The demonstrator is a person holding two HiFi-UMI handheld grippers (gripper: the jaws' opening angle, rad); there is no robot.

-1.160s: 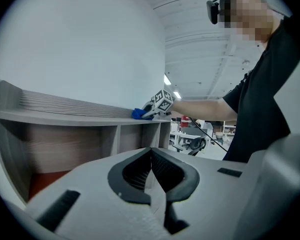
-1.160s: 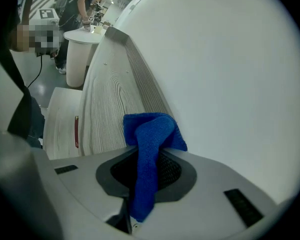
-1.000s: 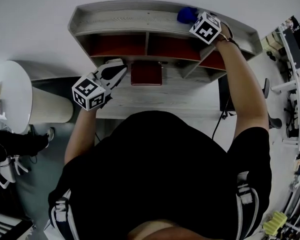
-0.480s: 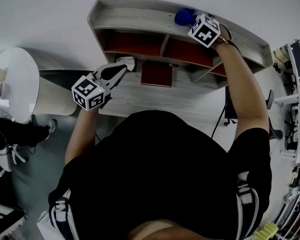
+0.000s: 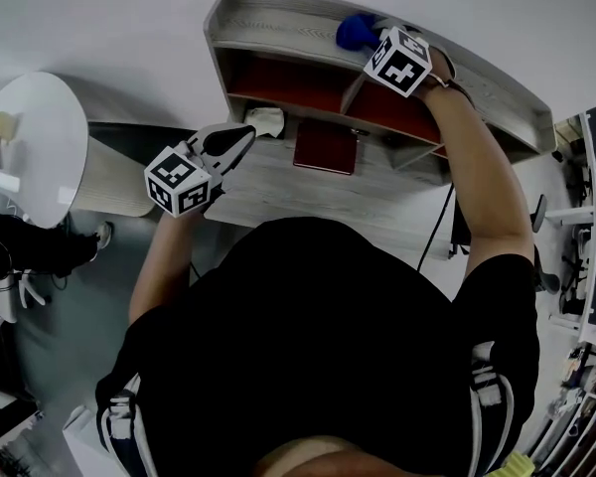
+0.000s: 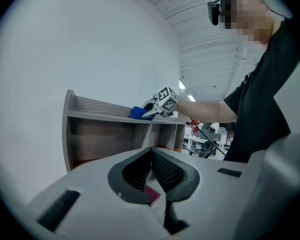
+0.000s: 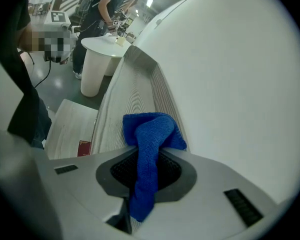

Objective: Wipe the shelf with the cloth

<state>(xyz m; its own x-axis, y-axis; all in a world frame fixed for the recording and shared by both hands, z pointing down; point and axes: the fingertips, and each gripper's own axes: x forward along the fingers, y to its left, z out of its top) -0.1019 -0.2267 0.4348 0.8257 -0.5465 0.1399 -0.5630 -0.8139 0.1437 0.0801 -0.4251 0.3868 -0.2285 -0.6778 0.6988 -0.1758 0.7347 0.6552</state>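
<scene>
Up on the top ledge of the shelf (image 5: pixel 278 23), your right tongs (image 7: pixel 147 170) are clenched on the blue cloth (image 7: pixel 151 134). The jaws pinch it mid-length. A bunched wad sticks out ahead of them and a tail hangs back through the gap. That grip makes sense because the fabric leads, so cloth rather than plastic meets the wood. The wad sits right of the ledge's middle, close to the back wall. It looks pressed down on the boards, though the right gripper view doesn't settle the contact. Your arm reaches high and forward, with the tongs aimed along the ledge's length. The long bare stretch toward the left end lies ahead of the wad, so I'd judge the wiping stroke is meant to run that way.

Your left tongs (image 5: pixel 240 139) are pressed together on nothing, with the pads meeting at the tips. They hang over the front-left part of the worktop (image 5: pixel 278 192), well apart from the ledge. They look parked, since one arm is enough for this wipe.

A red notebook (image 5: pixel 325 147) lies flat on the worktop just below the shelf's compartments. A white crumpled thing (image 5: pixel 265 120) sits by the shelf's left foot. Both are below the ledge and out of the cloth's path.
</scene>
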